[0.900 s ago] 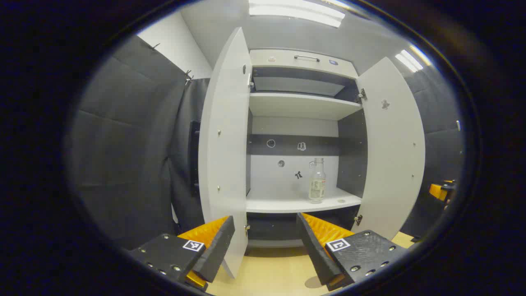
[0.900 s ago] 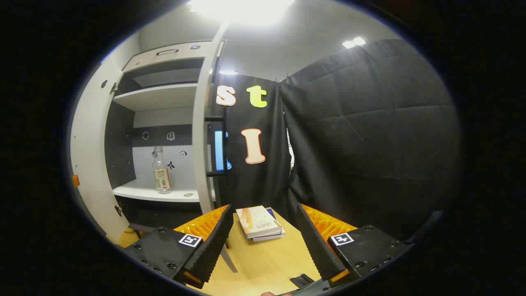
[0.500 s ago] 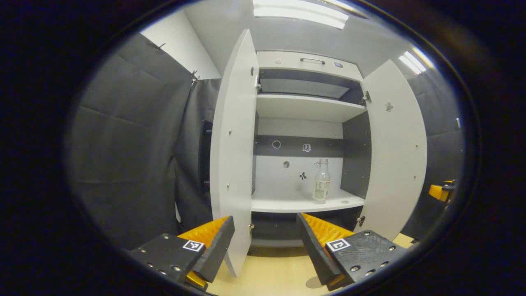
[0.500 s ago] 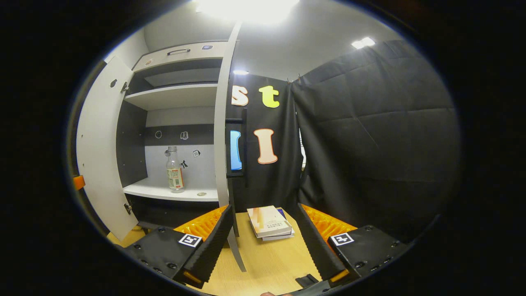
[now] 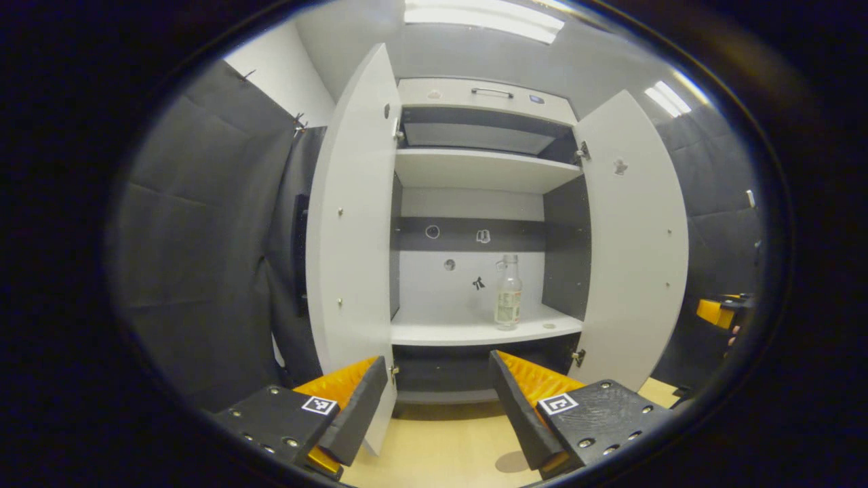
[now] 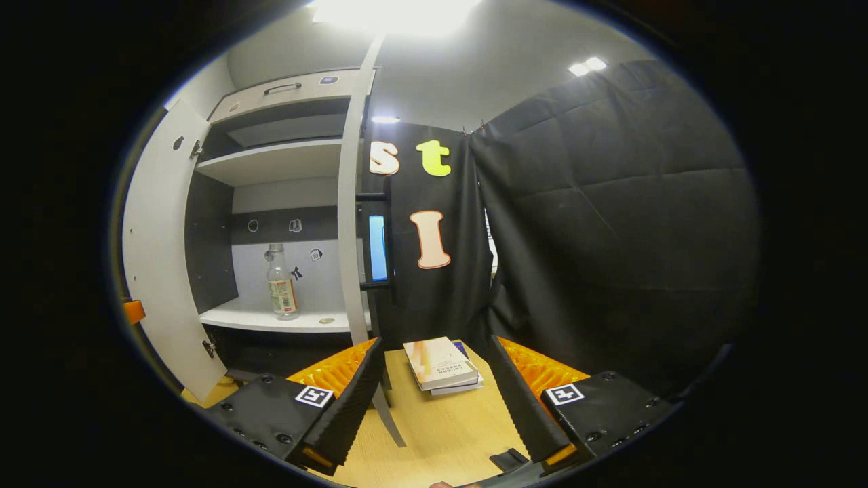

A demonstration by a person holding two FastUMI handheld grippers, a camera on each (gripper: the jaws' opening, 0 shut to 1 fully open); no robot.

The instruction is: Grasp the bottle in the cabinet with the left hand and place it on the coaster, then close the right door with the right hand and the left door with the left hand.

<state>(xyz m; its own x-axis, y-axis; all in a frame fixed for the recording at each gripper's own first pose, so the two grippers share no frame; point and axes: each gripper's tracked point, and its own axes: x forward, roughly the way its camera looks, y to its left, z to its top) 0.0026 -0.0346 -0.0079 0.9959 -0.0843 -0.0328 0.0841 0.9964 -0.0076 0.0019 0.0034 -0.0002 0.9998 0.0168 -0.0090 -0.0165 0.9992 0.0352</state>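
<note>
The wooden table point(image 6: 441, 434) lies under my grippers, and the cabinet point(image 5: 475, 108) ahead has its left door point(image 5: 352, 237) and right door point(image 5: 630, 244) swung open. The bottle point(image 5: 507, 293) stands upright on the lower shelf point(image 5: 447, 333), well apart from my left gripper point(image 5: 437, 400) and right gripper point(image 6: 434, 400), both spread wide and empty. Books point(image 6: 441, 364) lie stacked beyond my right gripper.

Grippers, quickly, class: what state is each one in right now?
Left gripper: open, holding nothing; the bottle stands on the cabinet shelf.
Right gripper: open, holding nothing, over the table.
</note>
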